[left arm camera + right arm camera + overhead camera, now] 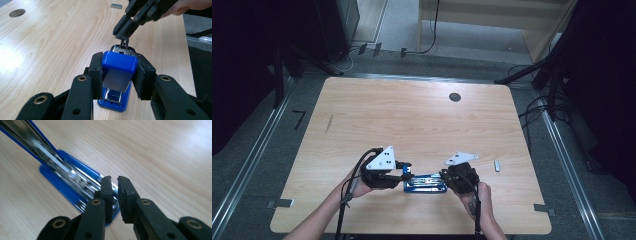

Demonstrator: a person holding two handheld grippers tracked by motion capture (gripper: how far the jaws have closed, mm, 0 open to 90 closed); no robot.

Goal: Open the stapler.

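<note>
Blue plastic-and-steel stapler (pixel 117 75) is clamped in my left hand-held gripper (pixel 119 75); my right hand-held gripper (pixel 114 185), jaws nearly together, should nudge the magazine tip gently.

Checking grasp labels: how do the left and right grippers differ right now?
The left gripper is shut on the blue stapler, its jaws clamping the blue top from both sides; the right gripper has its jaws nearly together, with a narrow gap. The left holds the stapler's rear end, while the right points down at the metal front end. Both are black two-jaw grippers over the wooden table.
</note>
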